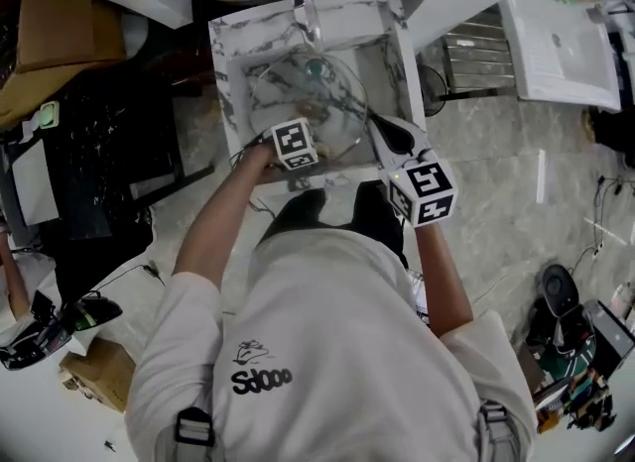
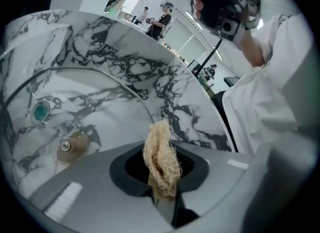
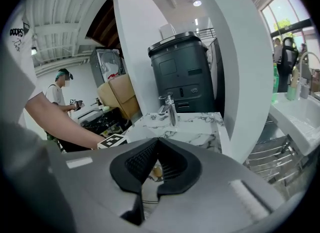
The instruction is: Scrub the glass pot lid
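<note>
Glass pot lid (image 1: 308, 103), in marble sink (image 1: 226, 44); left claw (image 2: 162, 177) pinched on fibre scrubber (image 2: 160, 149), right claw (image 3: 152, 166) narrow, seemingly clamping the rim; advise firm overlapping circles, lid kept braced

Beyond my right jaws I see a dark grey bin (image 3: 182, 72) and a white pillar (image 3: 235, 77); windows (image 3: 286, 21) are further right.

Between the matt grey plastic jaws of your left gripper (image 2: 161, 152): a scrubber (image 2: 160, 137) of coarse, straw-coloured fibre, rough and frayed. Just beyond it: the glass pot lid (image 2: 90, 107), clear and smooth, with a thin metal rim. Its tan knob (image 2: 72, 147) carries a bright metal screw. Around both: a glossy, marble-veined sink (image 2: 150, 67).
</note>
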A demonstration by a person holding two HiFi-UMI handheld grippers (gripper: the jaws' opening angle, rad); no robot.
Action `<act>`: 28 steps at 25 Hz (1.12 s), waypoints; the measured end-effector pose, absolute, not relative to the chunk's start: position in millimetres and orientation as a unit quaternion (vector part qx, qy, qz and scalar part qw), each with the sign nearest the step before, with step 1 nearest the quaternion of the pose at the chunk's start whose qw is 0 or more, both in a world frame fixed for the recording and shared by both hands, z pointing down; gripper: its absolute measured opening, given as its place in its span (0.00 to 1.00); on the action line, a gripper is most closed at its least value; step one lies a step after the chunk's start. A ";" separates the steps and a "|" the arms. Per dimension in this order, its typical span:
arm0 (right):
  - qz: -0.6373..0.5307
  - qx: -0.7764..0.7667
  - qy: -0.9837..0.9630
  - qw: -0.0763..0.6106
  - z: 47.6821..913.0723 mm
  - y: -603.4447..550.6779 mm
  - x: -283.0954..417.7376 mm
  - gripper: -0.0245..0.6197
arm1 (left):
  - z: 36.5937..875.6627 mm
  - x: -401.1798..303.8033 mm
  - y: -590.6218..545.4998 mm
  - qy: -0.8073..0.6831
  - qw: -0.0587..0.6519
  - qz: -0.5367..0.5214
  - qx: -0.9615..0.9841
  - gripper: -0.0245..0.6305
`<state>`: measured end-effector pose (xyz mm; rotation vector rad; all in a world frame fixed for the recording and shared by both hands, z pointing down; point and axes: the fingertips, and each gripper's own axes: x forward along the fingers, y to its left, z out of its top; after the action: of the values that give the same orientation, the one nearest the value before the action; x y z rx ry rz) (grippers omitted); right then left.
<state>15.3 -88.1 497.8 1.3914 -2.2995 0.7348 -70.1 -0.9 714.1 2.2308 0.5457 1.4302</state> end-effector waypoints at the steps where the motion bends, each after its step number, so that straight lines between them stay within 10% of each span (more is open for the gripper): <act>1: 0.260 0.482 -0.817 0.180 498.3 -90.9 13.3 0.04 | 714.9 -72.7 -1.9 0.192 0.223 0.520 0.802 0.13; 15: 0.268 0.364 -0.869 0.200 506.0 -130.0 3.2 0.04 | 733.7 -123.5 -49.8 -0.047 0.413 0.579 0.701 0.12; 28: 0.274 0.292 -0.894 0.199 501.8 -149.2 13.3 0.04 | 750.3 -165.2 -102.7 -0.260 0.419 0.604 0.626 0.11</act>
<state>13.3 -149.2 501.8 0.8175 -2.5012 0.7667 -165.2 -102.7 750.3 1.5705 -0.6517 1.5150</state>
